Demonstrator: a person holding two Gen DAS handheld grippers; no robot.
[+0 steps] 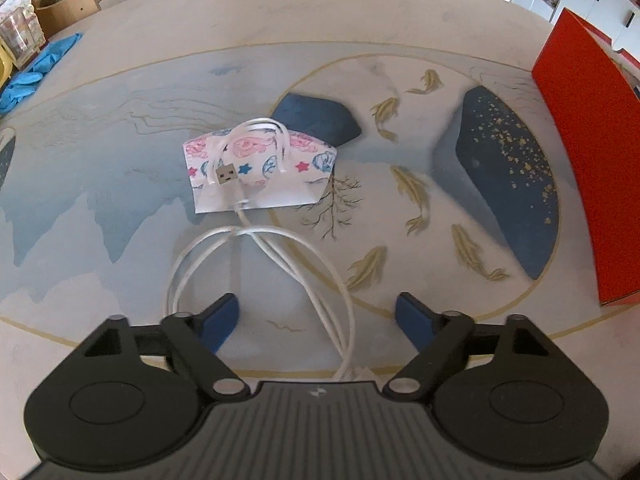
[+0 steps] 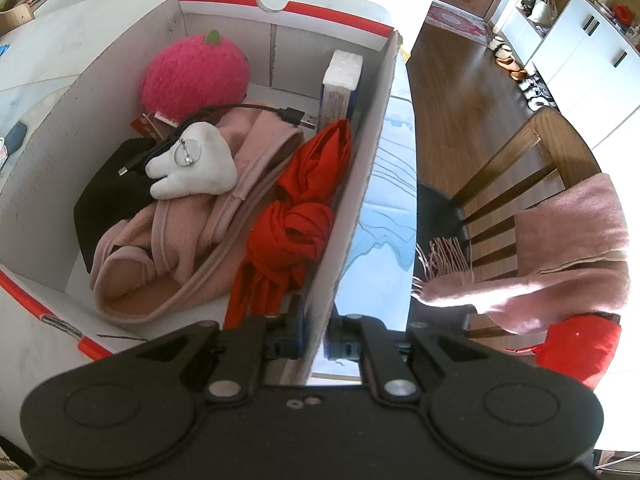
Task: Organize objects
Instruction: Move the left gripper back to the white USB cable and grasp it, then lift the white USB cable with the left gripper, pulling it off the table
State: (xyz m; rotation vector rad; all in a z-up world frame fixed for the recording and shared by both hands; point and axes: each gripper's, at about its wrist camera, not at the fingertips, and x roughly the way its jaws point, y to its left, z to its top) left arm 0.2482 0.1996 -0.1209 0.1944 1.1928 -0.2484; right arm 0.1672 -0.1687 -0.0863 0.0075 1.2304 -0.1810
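In the left wrist view a coiled white USB cable (image 1: pixel 256 248) lies on the painted table (image 1: pixel 120 184), its plug resting on a small patterned face mask (image 1: pixel 256 172). My left gripper (image 1: pixel 316 316) is open just above the near loop of the cable, which runs between its blue fingers (image 1: pixel 224 320). In the right wrist view my right gripper (image 2: pixel 316 340) is shut on the right wall of the red and white box (image 2: pixel 360 184). The box holds a pink plush ball (image 2: pixel 192 72), a white tooth plush (image 2: pixel 192 168), a black cable (image 2: pixel 256 112), pink cloth (image 2: pixel 180 248) and red cloth (image 2: pixel 296 224).
The red box (image 1: pixel 588 160) stands at the right of the table in the left wrist view. Blue gloves (image 1: pixel 32 76) lie at the far left edge. Beyond the table edge on the right stands a wooden chair (image 2: pixel 520 184) draped with a pink scarf (image 2: pixel 560 248).
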